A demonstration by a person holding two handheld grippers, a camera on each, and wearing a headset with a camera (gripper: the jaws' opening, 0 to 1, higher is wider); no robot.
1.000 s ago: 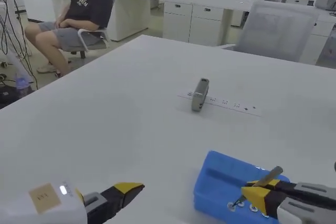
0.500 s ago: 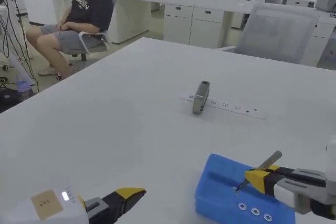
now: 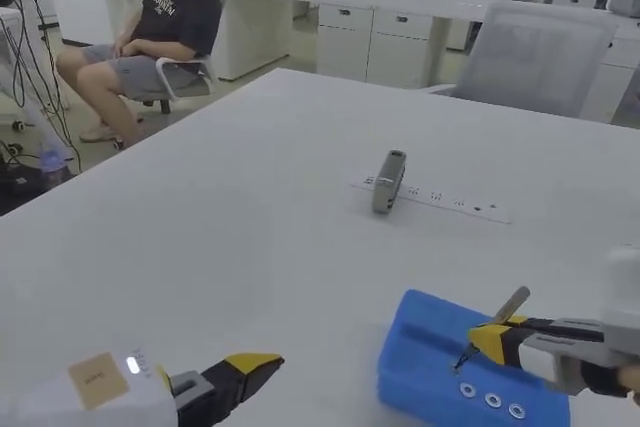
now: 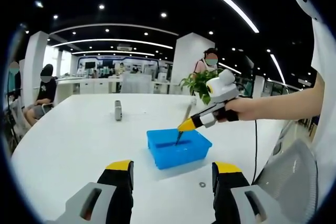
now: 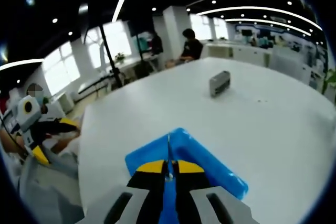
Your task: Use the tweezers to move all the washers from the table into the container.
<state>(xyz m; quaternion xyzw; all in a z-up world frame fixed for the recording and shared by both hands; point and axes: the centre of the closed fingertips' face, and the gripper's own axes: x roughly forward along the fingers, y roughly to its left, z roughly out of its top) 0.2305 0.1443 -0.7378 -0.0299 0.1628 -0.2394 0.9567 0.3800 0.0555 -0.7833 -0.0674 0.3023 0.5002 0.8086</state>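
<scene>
The slim metal tweezers (image 3: 510, 304) are clamped in the right tongs (image 3: 492, 337), tip pointed into the blue plastic container (image 3: 420, 372) at lower right, where three flat ring washers (image 3: 492, 400) lie. The left tongs (image 3: 262, 367) are held apart. One washer (image 4: 202, 184) lies on the smooth white surface (image 3: 250, 227), low in the left gripper view; a low, shallow pinch on its rim is advised

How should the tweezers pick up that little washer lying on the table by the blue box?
Probably from straight above. The washer lies flat on the table, so its thin edge gives little to pinch sideways. Put one tip of the tweezers through the hole, one outside, and squeeze the ring.
</scene>
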